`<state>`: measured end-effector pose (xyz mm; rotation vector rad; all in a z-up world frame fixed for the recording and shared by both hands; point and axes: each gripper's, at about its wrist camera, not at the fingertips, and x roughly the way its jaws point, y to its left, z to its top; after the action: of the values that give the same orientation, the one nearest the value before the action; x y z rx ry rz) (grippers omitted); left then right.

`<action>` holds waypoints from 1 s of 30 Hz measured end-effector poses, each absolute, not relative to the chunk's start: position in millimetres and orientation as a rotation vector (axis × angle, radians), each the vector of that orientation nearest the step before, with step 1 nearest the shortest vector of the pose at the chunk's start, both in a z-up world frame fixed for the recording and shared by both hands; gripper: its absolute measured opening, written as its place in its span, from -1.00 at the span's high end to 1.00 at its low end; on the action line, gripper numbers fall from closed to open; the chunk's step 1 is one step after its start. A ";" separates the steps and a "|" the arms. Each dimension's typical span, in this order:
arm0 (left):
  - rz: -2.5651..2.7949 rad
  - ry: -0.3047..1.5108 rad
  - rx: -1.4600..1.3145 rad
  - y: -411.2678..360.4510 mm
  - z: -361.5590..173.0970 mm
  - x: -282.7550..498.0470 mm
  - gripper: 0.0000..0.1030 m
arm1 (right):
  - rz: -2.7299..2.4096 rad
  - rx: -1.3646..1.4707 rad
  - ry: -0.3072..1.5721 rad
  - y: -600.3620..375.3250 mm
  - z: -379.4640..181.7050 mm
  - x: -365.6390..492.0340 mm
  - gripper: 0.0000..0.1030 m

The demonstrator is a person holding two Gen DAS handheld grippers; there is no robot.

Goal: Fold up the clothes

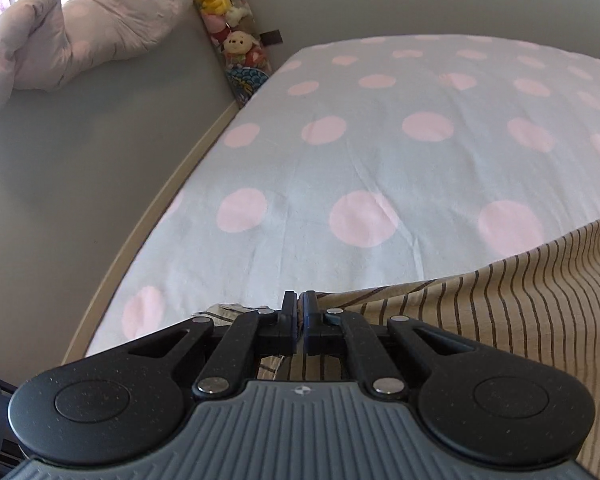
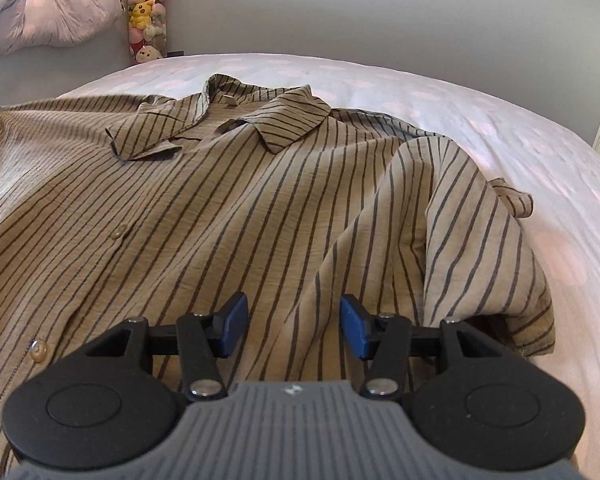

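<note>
- The left tongs [image 1: 299, 312] point down over the bed [image 1: 340, 152], near its edge, clamped together on a pinch of the shirt [image 1: 520, 300]; a sliver of cloth shows between the closed pads.
- The right tongs [image 2: 294, 330] tilt down just above the shirt's front, pads apart, with a raised fold of cloth lying between them; I cannot tell if they touch it.
- From the left tongs the shirt spreads away to the right; in the right view it fills the bed in front of the tongs.
- It is tan with thin dark stripes, buttoned, collar [image 2: 228, 120] open and far from the tongs, one sleeve [image 2: 480, 220] bunched up at the right side.
</note>
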<state>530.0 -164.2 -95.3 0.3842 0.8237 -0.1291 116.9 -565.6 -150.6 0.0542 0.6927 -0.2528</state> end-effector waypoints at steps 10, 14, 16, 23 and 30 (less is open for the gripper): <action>-0.090 0.799 0.398 -167.1 -126.8 519.3 0.39 | -0.241 0.053 0.685 -571.0 -151.7 118.7 -0.09; -0.075 0.679 0.335 -164.4 -102.2 472.5 0.26 | -0.246 0.075 0.653 -573.1 -145.6 113.0 -0.09; -0.104 0.658 0.291 -166.4 -91.3 444.9 0.21 | -0.256 0.098 0.614 -576.0 -138.4 107.3 -0.09; -0.214 0.717 0.357 -199.6 -87.9 344.4 0.20 | -0.308 0.163 0.528 -590.9 -116.9 88.5 -0.05; -0.220 0.804 0.239 -206.1 -110.9 275.7 0.20 | -0.409 0.282 0.455 -627.4 -91.1 67.2 0.01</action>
<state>275.7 -206.1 -110.9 0.2387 0.8042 -0.2204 67.2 -627.4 -91.1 0.2825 0.4552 -0.4090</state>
